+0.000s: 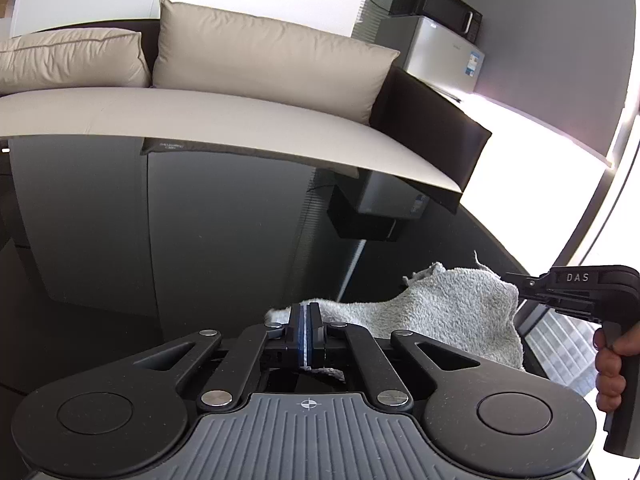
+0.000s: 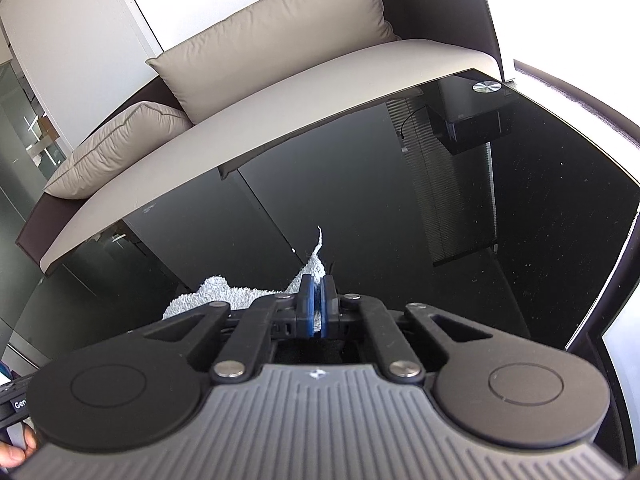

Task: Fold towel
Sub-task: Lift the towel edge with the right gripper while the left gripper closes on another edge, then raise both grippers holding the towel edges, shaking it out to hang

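Note:
A small grey terry towel (image 1: 452, 312) lies rumpled on the glossy black table (image 1: 160, 240). My left gripper (image 1: 306, 309) is shut on the towel's left edge, with a sliver of cloth pinched between its blue pads. In the left wrist view my right gripper (image 1: 516, 284) comes in from the right, held by a hand (image 1: 612, 364), and grips the towel's far right corner. In the right wrist view the right gripper (image 2: 319, 280) is shut on the towel (image 2: 224, 294), a frayed corner sticking up past its tips.
A beige sofa (image 1: 224, 116) with two cushions (image 1: 264, 60) runs along the table's far edge. A black microwave (image 1: 436, 6) sits on a grey cabinet (image 1: 436, 54) at the back right. A round metal disc (image 2: 486, 87) lies at the table's far right corner.

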A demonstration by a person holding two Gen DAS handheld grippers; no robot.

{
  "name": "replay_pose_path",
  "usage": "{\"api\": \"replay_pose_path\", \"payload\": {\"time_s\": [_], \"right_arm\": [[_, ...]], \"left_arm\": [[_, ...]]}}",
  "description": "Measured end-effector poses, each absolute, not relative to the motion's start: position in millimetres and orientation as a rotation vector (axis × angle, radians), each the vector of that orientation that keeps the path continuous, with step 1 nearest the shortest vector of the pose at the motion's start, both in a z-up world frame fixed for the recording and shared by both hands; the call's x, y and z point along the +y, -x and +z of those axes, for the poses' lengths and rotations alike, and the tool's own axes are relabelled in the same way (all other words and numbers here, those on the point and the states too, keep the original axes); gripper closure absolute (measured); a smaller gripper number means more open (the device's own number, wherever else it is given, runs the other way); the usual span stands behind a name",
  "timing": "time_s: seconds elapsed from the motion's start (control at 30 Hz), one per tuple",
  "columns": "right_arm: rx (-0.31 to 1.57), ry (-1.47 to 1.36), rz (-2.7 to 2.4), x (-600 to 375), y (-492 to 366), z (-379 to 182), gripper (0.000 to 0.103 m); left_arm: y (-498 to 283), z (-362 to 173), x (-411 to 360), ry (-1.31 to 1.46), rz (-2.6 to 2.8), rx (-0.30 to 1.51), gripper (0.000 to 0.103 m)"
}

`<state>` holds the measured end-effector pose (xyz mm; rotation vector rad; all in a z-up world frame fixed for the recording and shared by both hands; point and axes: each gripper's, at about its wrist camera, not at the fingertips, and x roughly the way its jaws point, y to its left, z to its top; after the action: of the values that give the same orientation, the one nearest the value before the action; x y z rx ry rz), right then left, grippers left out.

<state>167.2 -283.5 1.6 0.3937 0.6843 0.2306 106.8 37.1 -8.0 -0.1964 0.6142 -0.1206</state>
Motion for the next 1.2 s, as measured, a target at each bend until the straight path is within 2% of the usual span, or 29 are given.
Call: {"api": "replay_pose_path", "payload": {"time_s": [0.13, 0.27, 0.37, 0.53, 0.7, 0.87, 0.97, 1.0, 1.07, 1.13, 1.2], "right_arm": [[0.612, -0.434, 0.248, -288.3, -163.0, 12.9, 0.101], [0.562, -0.457, 0.27, -290.1, -159.5, 24.4, 0.101], [0.557, -0.457, 0.276, -289.8, -159.0, 27.7, 0.101], [0.577, -0.452, 0.273, -289.5, -160.6, 26.1, 0.101], [0.58, -0.445, 0.277, -287.7, -160.2, 26.1, 0.101], [0.585, -0.44, 0.282, -285.5, -160.2, 25.1, 0.101], [0.585, -0.432, 0.283, -284.2, -159.2, 25.2, 0.101], [0.586, -0.433, 0.283, -284.0, -159.1, 24.9, 0.101], [0.588, -0.434, 0.282, -284.0, -159.1, 24.2, 0.101], [0.588, -0.433, 0.283, -283.8, -158.5, 23.9, 0.101], [0.588, -0.431, 0.282, -284.1, -158.0, 23.6, 0.101]], "left_arm": [[-106.1, -2.0, 40.0, 0.212, -0.121, 0.595, 0.103], [-110.7, -9.6, 39.0, 0.233, -0.13, 0.662, 0.102], [-113.0, -16.5, 37.1, 0.218, -0.105, 0.694, 0.094], [-112.5, -16.2, 36.5, 0.205, -0.081, 0.669, 0.063], [-112.6, -15.1, 36.0, 0.182, -0.075, 0.666, 0.06], [-112.9, -17.2, 34.0, 0.156, -0.051, 0.657, 0.049], [-112.6, -18.8, 31.2, 0.146, -0.078, 0.644, 0.053], [-112.9, -19.4, 29.2, 0.138, -0.085, 0.639, 0.061], [-113.9, -20.5, 25.7, 0.126, -0.099, 0.63, 0.069], [-116.4, -21.0, 24.5, 0.133, -0.108, 0.632, 0.095], [-117.6, -21.5, 23.4, 0.139, -0.12, 0.637, 0.097]]}}
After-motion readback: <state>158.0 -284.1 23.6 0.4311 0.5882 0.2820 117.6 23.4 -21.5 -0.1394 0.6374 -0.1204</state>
